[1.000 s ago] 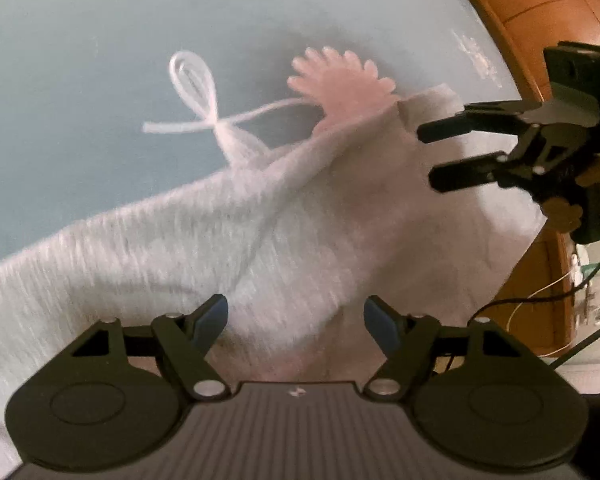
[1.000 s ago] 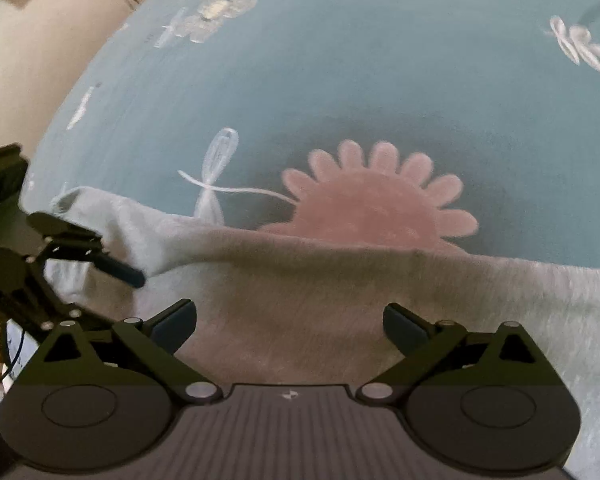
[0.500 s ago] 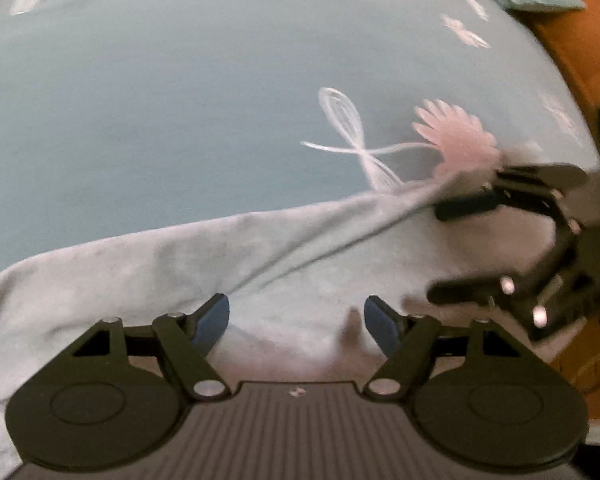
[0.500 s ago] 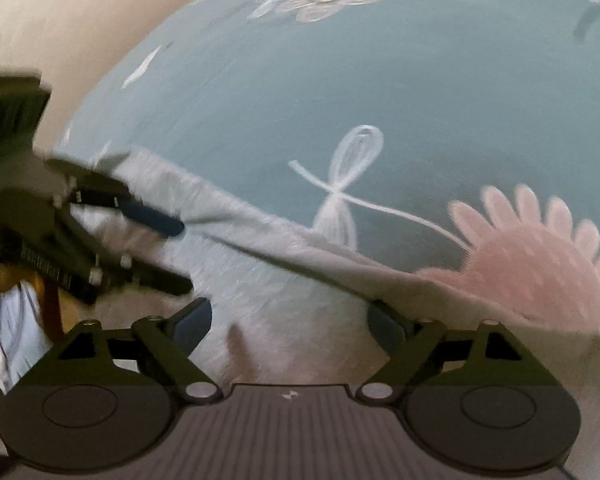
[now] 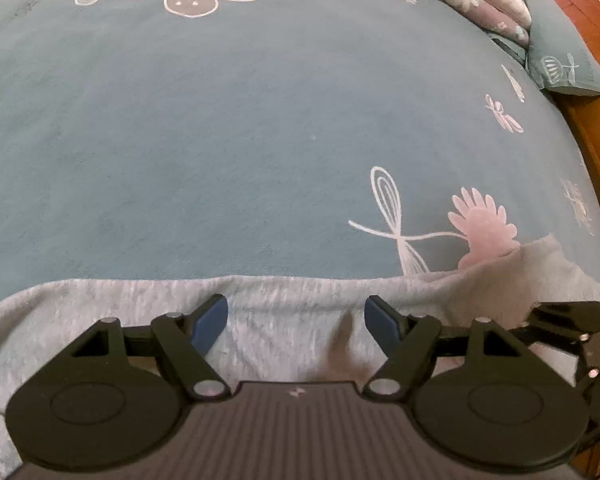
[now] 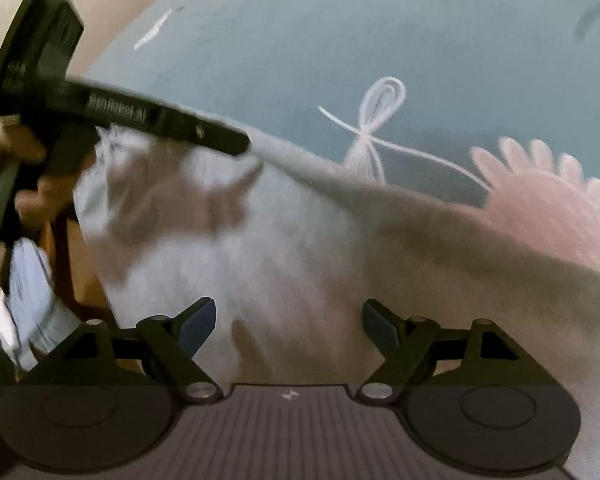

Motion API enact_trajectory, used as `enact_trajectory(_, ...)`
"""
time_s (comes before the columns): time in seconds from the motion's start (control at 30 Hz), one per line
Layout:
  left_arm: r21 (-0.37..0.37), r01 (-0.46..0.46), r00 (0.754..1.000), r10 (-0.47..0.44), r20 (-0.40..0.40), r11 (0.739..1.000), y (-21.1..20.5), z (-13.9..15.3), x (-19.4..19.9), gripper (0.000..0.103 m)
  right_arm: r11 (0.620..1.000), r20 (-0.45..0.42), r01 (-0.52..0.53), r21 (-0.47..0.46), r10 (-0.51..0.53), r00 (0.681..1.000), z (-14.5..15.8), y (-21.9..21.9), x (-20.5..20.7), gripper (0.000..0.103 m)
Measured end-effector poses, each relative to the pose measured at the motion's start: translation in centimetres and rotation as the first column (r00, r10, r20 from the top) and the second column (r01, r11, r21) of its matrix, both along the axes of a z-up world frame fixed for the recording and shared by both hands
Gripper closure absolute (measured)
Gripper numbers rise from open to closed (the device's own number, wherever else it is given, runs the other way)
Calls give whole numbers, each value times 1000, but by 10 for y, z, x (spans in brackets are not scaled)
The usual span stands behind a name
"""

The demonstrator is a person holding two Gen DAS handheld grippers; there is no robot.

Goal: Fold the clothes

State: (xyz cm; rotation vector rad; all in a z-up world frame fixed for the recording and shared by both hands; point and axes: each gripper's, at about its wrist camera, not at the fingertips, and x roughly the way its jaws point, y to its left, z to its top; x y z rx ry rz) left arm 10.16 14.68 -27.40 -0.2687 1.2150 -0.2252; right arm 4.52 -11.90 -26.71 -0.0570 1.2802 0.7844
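While lining up: I keep both grippers low over the garment's edge.
Garment: grey, flat on bed.
Left gripper: released, straddling cloth.
Right gripper: released, jaws narrowed lately; contact unclear, blurred.

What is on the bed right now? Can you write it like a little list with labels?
surface: blue bedsheet printed with flowers and dragonflies
clothing: grey garment lying along the near edge of the bed
left gripper: open, over the garment, nothing pinched
right gripper: open, over the garment, nothing pinched
pattern nearby: pink flower, partly covered by the garment's edge
far corner: pillows stacked at the head of the bed
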Motion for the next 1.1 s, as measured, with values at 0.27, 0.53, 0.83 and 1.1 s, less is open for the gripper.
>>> enact_trajectory(0.27,2,195,977,-194,91,981,-45,30,4,28,846,196,522,-104,-497,845,19,-124,48,19)
enact_trajectory(0.53,-27,323,944,-320,76,946,-81,26,14,28,764,51,635,-114,-634,772,-7,-171,36,19)
enact_trajectory(0.83,-78,371,927,-363,96,925,-90,32,33,28,814,181,564,-138,-539,822,24,-216,75,41)
enact_trajectory(1.1,-133,433,899,-418,126,891,-120,34,38,28,861,-155,507,-54,-508,847,-15,-269,94,48)
